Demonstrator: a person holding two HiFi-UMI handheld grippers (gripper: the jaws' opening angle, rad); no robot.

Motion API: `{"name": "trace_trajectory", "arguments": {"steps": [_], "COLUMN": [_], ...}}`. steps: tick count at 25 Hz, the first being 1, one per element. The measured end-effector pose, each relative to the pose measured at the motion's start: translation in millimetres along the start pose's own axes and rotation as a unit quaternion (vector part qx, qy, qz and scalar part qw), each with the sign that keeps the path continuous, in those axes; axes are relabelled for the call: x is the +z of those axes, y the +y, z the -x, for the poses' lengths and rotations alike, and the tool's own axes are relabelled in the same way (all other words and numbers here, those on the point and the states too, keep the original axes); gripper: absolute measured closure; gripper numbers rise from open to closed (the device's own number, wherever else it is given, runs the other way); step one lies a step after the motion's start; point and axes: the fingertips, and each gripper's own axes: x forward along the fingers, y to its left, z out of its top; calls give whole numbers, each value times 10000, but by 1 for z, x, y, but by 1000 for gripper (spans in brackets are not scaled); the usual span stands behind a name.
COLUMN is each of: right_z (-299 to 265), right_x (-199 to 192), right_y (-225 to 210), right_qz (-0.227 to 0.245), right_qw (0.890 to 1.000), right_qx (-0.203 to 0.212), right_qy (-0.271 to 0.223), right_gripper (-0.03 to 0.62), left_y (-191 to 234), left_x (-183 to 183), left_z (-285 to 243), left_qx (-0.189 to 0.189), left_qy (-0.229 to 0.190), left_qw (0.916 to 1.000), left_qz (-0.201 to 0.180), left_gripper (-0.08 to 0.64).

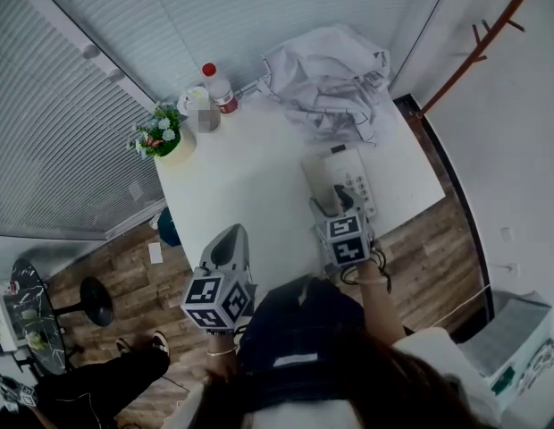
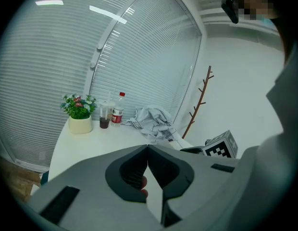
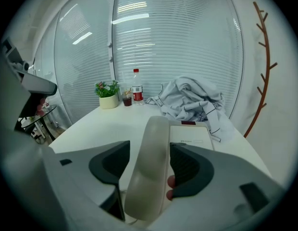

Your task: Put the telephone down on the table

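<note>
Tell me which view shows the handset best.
The right gripper view: the handset fills the middle, between the open jaws. In the head view the right gripper hides most of it. The left gripper view does not show it.

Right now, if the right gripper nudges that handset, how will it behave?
The handset looks like stiff, smooth plastic: likely light and slippery. Long with a rounded back, so it may rock or swivel on the table rather than roll.
</note>
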Motion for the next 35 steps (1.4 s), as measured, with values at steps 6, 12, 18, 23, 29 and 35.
{"name": "trace_trajectory", "arguments": {"steps": [6, 12, 18, 23, 29, 35], "right_z": [-7, -13, -20, -25, -29, -29], "right_x": [-5, -10, -13, -17, -18, -18], "right_y": [0, -2, -5, -5, -5, -5], "right_qz": [-14, -77, -111, -143, -145, -130], "right_qw": [9999, 9997, 9995, 9991, 9988, 9985], "right_qx": [-36, -74, -103, -105, -156, -226], "right_qy": [97, 203, 285, 383, 442, 485], "right_gripper": [322, 322, 324, 334, 337, 350], "left_y": [4, 7, 11, 13, 15, 16], "left_x": [-2, -2, -3, -4, -4, -5], "left_z": [-4, -7, -10, -12, -14, -13], "left_qx": [22, 39, 66, 91, 137, 156], "left_qy": [75, 132, 173, 199, 231, 233], "left_qw": [10000, 9999, 9998, 9997, 9996, 9996], "left_qz": [10, 16, 35, 45, 81, 91], "left_gripper": [558, 558, 558, 558, 558, 558]}}
